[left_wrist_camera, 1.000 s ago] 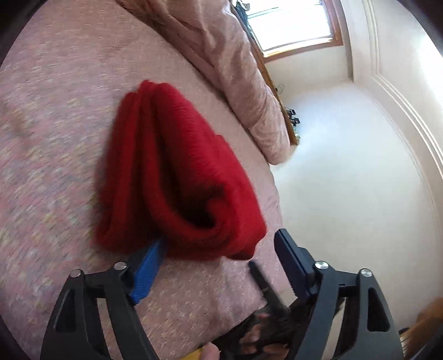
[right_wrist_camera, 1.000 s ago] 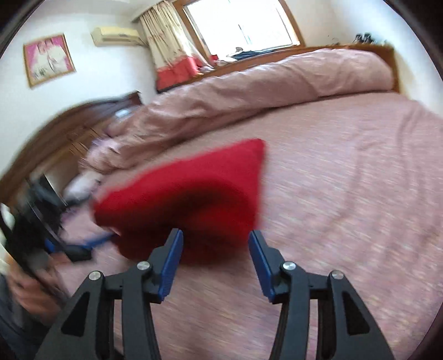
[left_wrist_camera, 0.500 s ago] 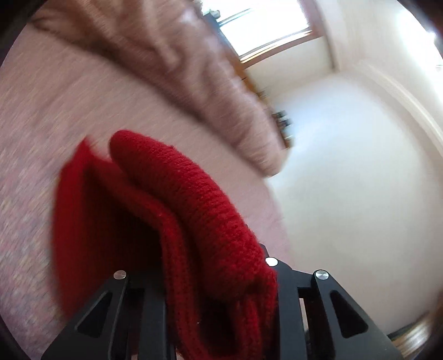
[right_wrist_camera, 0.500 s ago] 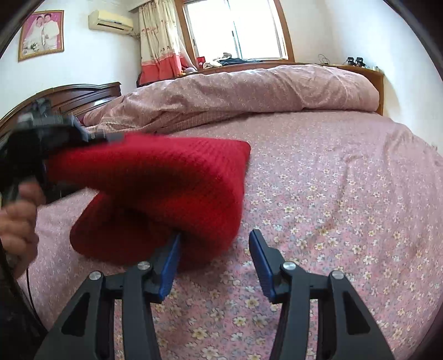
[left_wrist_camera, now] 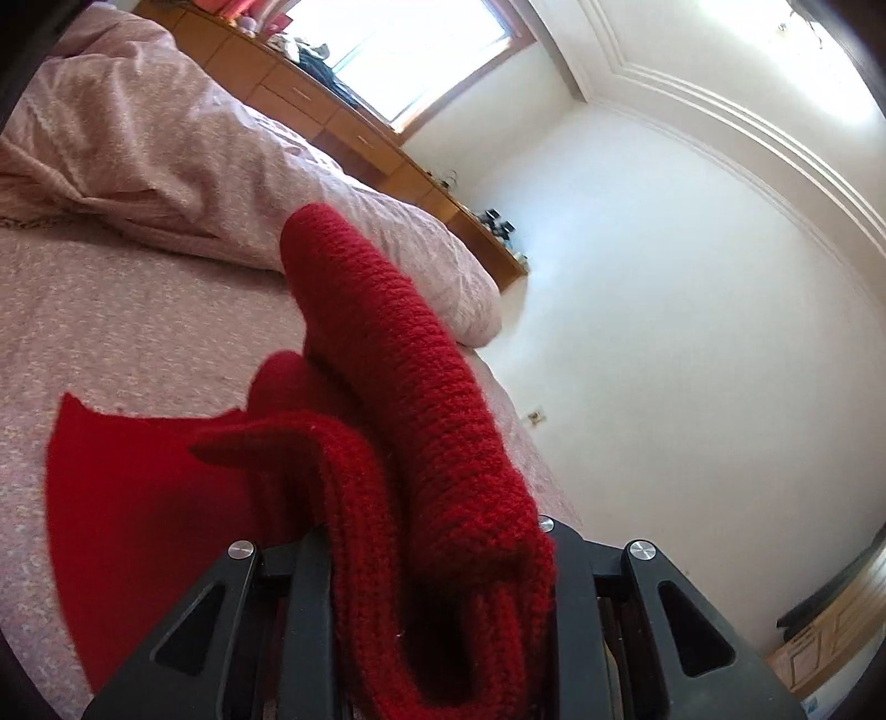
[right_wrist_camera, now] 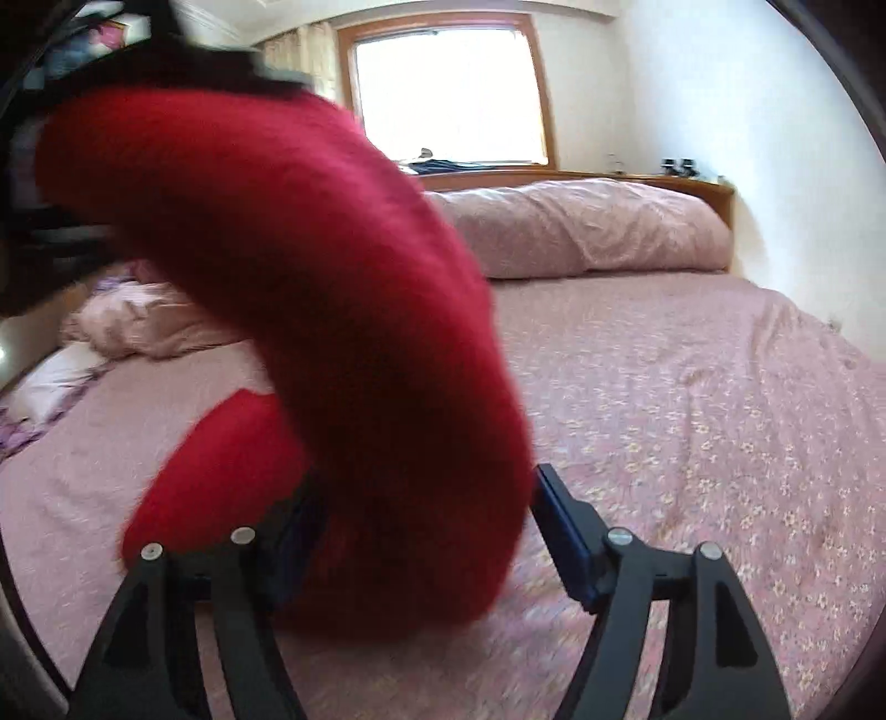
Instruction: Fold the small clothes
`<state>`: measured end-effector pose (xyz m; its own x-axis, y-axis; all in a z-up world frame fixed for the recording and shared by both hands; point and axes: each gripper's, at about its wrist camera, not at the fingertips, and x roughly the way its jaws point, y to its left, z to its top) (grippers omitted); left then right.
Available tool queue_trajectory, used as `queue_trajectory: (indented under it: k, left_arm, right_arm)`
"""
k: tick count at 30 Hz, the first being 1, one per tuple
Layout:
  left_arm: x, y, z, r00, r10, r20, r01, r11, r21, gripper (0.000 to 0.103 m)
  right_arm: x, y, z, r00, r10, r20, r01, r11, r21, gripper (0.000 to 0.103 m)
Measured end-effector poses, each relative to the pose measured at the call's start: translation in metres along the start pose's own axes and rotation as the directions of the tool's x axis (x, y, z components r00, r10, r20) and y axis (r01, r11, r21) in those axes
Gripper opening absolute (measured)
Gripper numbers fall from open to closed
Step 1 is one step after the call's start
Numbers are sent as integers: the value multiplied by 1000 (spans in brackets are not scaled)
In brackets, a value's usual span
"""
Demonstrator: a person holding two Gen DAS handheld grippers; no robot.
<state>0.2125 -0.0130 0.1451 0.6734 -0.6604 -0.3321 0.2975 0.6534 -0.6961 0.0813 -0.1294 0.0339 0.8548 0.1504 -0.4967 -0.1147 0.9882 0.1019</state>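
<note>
- Left wrist view shows my left gripper [left_wrist_camera: 437, 559] clamped on the red knitted garment [left_wrist_camera: 410, 421]; several thick folds of knit are bunched between its black fingers [left_wrist_camera: 570, 559], and the pads themselves are buried in the wool.
- From that grip, one thick rolled fold rises up and away from the camera, while a thinner flat flap hangs down to the left over the pink floral bedspread [left_wrist_camera: 127, 332].
- Behind the garment I see a rumpled pink duvet [left_wrist_camera: 183, 160] heaped along the far side of the bed, with a wooden cabinet run [left_wrist_camera: 354, 138] under a bright window [left_wrist_camera: 421, 50].
- Right wrist view is blurred on the garment [right_wrist_camera: 332, 332], which hangs in a big arc in front of me, held up at the top left by the left gripper [right_wrist_camera: 221, 61], a dark smear there.
- My right gripper [right_wrist_camera: 426, 520] has its jaws opening. The lower end of the knit sits between the fingers, and the blue pad on the right finger [right_wrist_camera: 559, 526] stands just clear of the wool; the other pad is mostly hidden behind the fabric.
- The garment's bottom edge appears to touch the bedspread [right_wrist_camera: 692, 399] near my right fingers.
</note>
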Motion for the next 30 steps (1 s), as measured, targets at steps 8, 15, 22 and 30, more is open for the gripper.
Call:
queue_trajectory:
  k: [8,15,22,30]
  left_arm:
    - [-30,83,-18,987,158,5,-156,980,-126,16]
    - [-30,109,-77,959,265,-105,-279,947,-158,19]
    - [-16,99,-88,947,306,-100,-316,942,-114,20]
    - [18,112,-61,950,298,-96,-305,949,-77,21]
  right_arm:
    - [32,-68,-11,980,110,-164,-60,956,286,103]
    - [30,-61,-13,965,129,-228,-76,971,226,102]
    - [-10,-92,-32,962,135,-236,-82,972,222,101]
    - [-42,-98,13,982,184,-34,-170,953,251,91]
